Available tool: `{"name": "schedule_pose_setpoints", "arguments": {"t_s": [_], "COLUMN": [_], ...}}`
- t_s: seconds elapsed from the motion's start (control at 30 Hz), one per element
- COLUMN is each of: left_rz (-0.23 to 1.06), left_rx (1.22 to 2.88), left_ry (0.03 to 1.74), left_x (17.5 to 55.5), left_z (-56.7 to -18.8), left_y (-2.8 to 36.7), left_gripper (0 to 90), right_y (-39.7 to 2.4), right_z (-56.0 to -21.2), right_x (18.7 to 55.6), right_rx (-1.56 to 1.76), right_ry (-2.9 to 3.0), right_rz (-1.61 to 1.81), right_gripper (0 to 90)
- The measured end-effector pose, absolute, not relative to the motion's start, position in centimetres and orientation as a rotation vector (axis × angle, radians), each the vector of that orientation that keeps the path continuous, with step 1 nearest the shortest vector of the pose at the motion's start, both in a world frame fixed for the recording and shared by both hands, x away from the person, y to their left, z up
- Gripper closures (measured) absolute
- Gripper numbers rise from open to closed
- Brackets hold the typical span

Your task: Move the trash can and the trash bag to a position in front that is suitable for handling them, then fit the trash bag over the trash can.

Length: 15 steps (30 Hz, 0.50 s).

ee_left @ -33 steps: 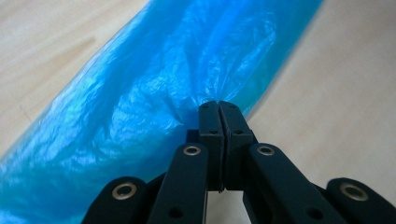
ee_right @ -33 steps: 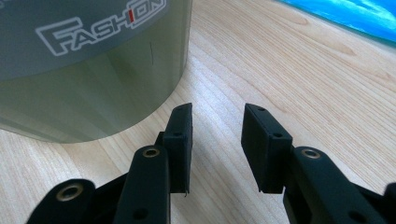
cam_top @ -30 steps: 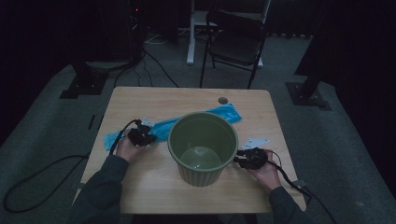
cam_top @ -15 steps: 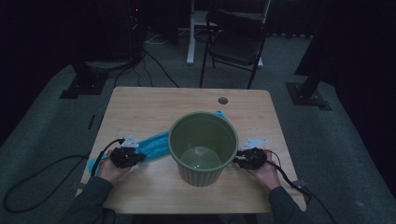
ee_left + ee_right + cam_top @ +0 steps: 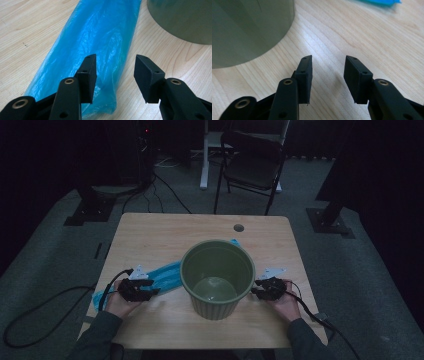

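1. We see the blue plastic bag [image 5: 95,47] lying flat and crinkled on the wooden table [image 5: 150,240]. Its near end runs under our left jaw and partly into the gap between the jaws, and the rest stretches away ahead of them.
2. Our left gripper [image 5: 115,77] has just been opening. Its jaws now stand apart above the bag, and neither pad presses on the film.
3. From above, the left gripper [image 5: 142,288] sits over the bag's [image 5: 160,277] end beside the green bucket [image 5: 217,277], and the bag's far tip shows beyond the bucket's rim.
4. Ahead of the left jaws and to their right, the bucket's wall [image 5: 185,20] stands just past the bag's edge.
5. Our right gripper [image 5: 328,77] has also just been opening. Its jaws are apart over bare wood, with nothing between them.
6. Ahead of the right jaws and to their left rises the bucket's side [image 5: 247,27]. Far ahead, to their right, a corner of the bag [image 5: 382,2] shows.
7. From above, the right gripper [image 5: 257,287] rests close beside the bucket.
8. We can read no brand, label or writing on the bag, the bucket or the grippers.
9. Beyond the table stands a dark folding chair [image 5: 252,165] on the grey floor.
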<state>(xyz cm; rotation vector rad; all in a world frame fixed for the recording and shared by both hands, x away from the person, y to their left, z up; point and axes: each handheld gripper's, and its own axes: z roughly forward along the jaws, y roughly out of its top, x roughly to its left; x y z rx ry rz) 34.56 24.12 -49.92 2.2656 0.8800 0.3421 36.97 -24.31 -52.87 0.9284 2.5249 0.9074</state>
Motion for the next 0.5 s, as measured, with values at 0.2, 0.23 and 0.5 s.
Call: {"name": "schedule_pose_setpoints", "arguments": {"t_s": [0.2,0.23,0.5], "left_rz": [0.361,0.364,0.373], "left_rx": [2.239,2.230,2.232], "left_ry": [0.891,0.891,0.859], "left_x": [34.9,34.9,37.2], "left_z": [-49.6,-49.5,-48.8], "left_y": [23.9,23.8,22.2], "left_gripper": [50.3,49.9,46.9], "right_y": [-24.1,-24.2,-24.1], "right_z": [-53.3,-53.3,-53.3], "right_x": [37.1,37.1,37.1], "right_rx": [0.925,0.928,0.942], "right_ry": [2.539,2.541,2.561], "right_rz": [0.899,0.904,0.922], "right_gripper": [54.9,54.1,51.9]}}
